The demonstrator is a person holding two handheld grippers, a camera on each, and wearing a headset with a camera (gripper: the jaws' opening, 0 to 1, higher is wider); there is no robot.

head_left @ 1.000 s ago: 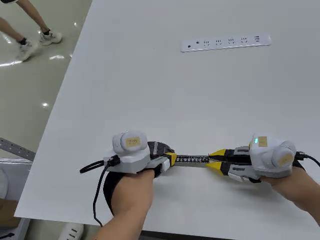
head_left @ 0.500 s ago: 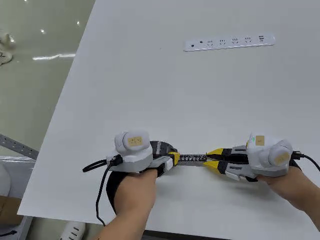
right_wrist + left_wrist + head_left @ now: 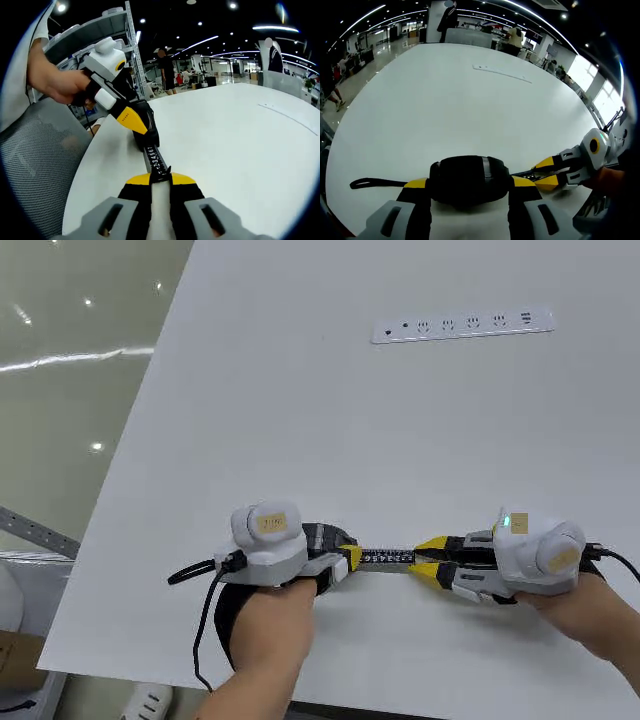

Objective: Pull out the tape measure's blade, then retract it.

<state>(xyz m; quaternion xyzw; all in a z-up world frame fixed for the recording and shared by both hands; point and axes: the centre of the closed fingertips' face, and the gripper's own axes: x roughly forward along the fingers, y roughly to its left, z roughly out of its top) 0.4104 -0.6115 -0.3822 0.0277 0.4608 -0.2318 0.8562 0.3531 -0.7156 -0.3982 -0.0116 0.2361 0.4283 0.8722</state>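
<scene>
The black tape measure case [image 3: 322, 540] rests on the white table [image 3: 330, 420] near its front edge, clamped between the yellow-tipped jaws of my left gripper [image 3: 340, 558]. In the left gripper view the case [image 3: 468, 177] sits squarely between the jaws of the left gripper [image 3: 469, 184]. A short stretch of blade [image 3: 385, 559] with printed numbers runs right from the case to my right gripper [image 3: 424, 560], which is shut on the blade's end hook. The right gripper view shows the blade [image 3: 154, 161] leading from the case [image 3: 144, 125] into the closed right gripper [image 3: 160, 178].
A white power strip [image 3: 462, 325] lies at the far side of the table. The table's left edge drops to a glossy floor [image 3: 70, 390]. People and shelving stand in the room behind, seen from the gripper views. A black strap [image 3: 375, 183] trails left from the case.
The two grippers have drawn slightly closer together, so the exposed blade looks a little shorter. The head camera has shifted; the person walking at top left has left the view.
</scene>
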